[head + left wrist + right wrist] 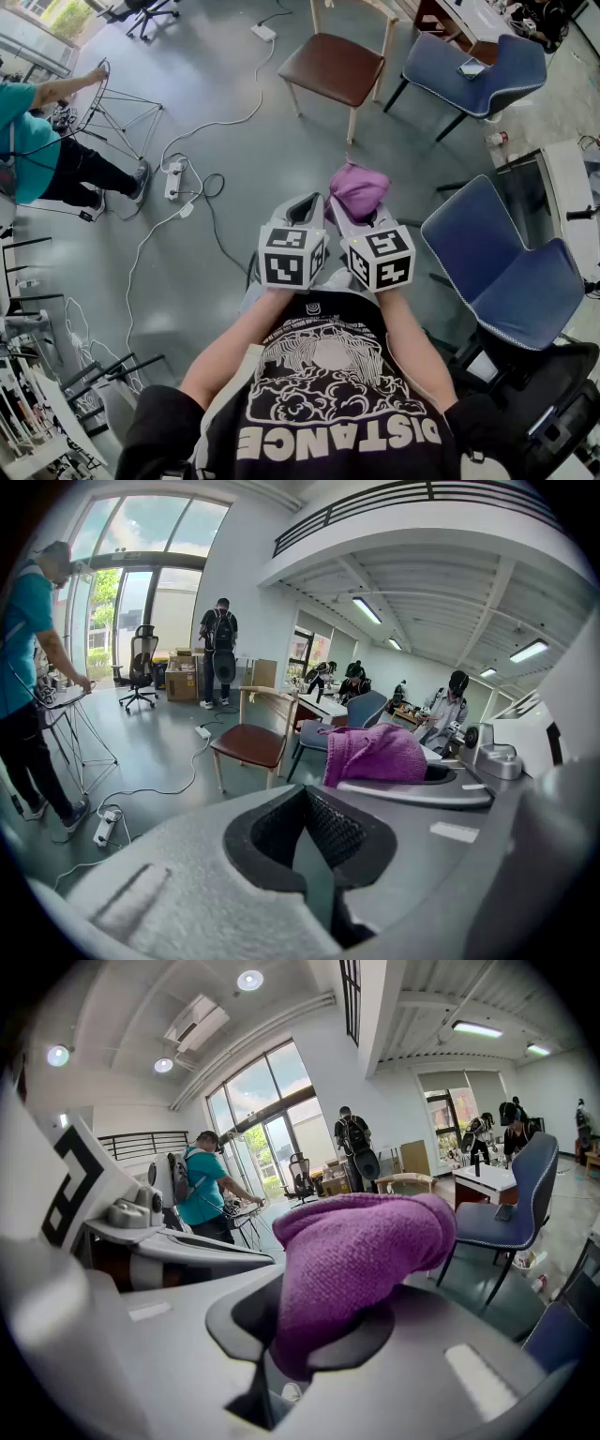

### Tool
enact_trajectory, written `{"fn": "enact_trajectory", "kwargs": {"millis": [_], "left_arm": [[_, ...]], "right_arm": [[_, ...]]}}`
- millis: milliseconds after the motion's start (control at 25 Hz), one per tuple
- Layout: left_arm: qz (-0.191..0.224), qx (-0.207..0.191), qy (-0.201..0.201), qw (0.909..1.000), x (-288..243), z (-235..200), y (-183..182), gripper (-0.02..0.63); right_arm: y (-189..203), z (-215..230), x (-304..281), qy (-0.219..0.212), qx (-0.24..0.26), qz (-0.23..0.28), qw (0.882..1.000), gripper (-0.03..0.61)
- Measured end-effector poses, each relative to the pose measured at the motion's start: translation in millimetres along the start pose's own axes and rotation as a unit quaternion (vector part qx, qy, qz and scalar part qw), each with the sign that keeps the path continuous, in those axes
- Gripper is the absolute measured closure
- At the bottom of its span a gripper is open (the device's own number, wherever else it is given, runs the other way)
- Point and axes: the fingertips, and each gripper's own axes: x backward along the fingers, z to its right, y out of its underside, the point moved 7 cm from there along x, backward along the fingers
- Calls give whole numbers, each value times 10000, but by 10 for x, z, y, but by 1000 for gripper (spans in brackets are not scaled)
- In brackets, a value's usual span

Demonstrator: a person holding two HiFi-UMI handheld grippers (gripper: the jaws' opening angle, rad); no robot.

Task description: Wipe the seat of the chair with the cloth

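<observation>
A wooden chair with a brown seat (pixel 333 66) stands on the grey floor ahead of me, and its seat (pixel 251 742) also shows in the left gripper view. My right gripper (pixel 361 208) is shut on a purple cloth (pixel 359 188), which bunches up over its jaws (pixel 361 1246). My left gripper (pixel 305 208) is held beside it, its jaws closed together with nothing between them. Both grippers are held close to my chest, well short of the chair. The cloth (pixel 375 754) is visible to the right in the left gripper view.
Blue padded chairs stand at the right (pixel 502 267) and back right (pixel 473 75). White cables and a power strip (pixel 175 178) trail across the floor at left. A person in a teal shirt (pixel 33 141) stands by a wire rack (pixel 117 112). Other people stand far off by desks.
</observation>
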Motion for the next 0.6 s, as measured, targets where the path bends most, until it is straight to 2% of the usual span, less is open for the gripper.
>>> {"fn": "enact_trajectory", "kwargs": {"millis": [280, 600], "left_arm": [[-36, 88, 44, 9999, -40, -39, 20, 618], [-138, 208, 283, 9993, -272, -277, -67, 618]], "right_arm": [[22, 9, -58, -8, -104, -65, 9999, 517], [-31, 44, -338, 91, -104, -313, 9994, 517]]}}
